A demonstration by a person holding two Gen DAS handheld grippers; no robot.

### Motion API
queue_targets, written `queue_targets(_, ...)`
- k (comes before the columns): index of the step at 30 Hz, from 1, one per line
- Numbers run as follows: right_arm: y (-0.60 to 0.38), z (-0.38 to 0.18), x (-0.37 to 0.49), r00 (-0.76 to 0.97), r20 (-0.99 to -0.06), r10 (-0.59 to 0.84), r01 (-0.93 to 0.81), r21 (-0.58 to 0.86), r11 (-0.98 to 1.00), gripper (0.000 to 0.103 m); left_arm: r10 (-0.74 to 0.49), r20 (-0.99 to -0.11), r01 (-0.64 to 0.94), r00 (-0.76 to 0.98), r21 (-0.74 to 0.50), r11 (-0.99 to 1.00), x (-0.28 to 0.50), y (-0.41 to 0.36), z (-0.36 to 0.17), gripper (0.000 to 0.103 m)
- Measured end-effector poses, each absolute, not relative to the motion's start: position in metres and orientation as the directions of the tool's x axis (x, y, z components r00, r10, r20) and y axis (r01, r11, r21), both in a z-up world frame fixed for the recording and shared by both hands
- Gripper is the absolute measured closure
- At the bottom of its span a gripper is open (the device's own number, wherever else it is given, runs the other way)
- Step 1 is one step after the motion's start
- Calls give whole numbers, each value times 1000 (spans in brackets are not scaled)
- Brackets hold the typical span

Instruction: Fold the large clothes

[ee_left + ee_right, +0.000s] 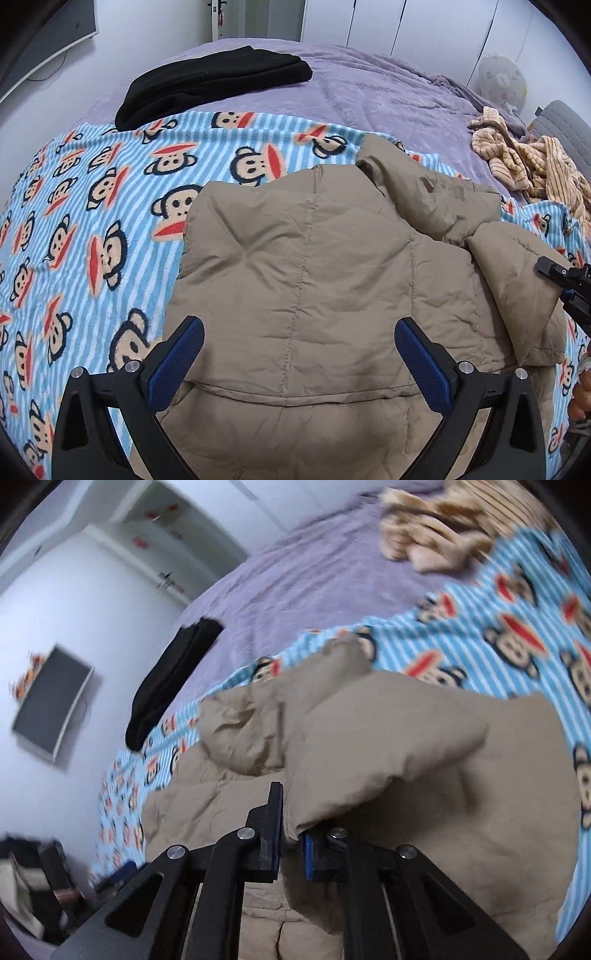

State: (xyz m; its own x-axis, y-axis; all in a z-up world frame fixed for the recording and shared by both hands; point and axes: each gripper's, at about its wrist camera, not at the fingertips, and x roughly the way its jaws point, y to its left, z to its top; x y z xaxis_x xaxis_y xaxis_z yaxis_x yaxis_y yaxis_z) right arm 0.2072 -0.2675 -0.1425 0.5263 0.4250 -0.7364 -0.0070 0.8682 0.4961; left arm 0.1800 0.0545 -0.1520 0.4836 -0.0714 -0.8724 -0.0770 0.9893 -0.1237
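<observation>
Between blue pads of left gripper (299, 363), fingers standing wide apart and gripping nothing, tan padded jacket (314, 266) is lying on monkey-print blanket (92, 221) over bed. Right gripper (291, 843) is pinching puffy sleeve (373, 746), fingers nearly closed on fabric, lifting it over jacket body. Jacket is looking soft, bulky, light, slippery, likely springing back. Better taking hold at quilted seams or hem. Beyond fingers, black garment (214, 88) is lying apart.
</observation>
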Motion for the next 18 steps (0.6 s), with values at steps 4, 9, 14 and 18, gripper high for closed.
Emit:
queue_targets(4,-186,-142,193,455,-803,385,-283,280,918,92,-162,-860,-92,483,-234,968,181,72,-150,0)
queue_targets(9,-146,-184,163,335,-898,285,-414,132,901,91,-295,-826,-91,480,-381,920,182,81,-151,0)
queue_targets(14,-137,-192,144,307,-923,232,-488,57,871,23,-434,-786,-54,440,-506,861,188,70,-155,0)
queue_targets(18,-155,-179,130,342,-914,220,-484,30,875,23,-527,-739,0,419,-580,814,191,53,-148,0)
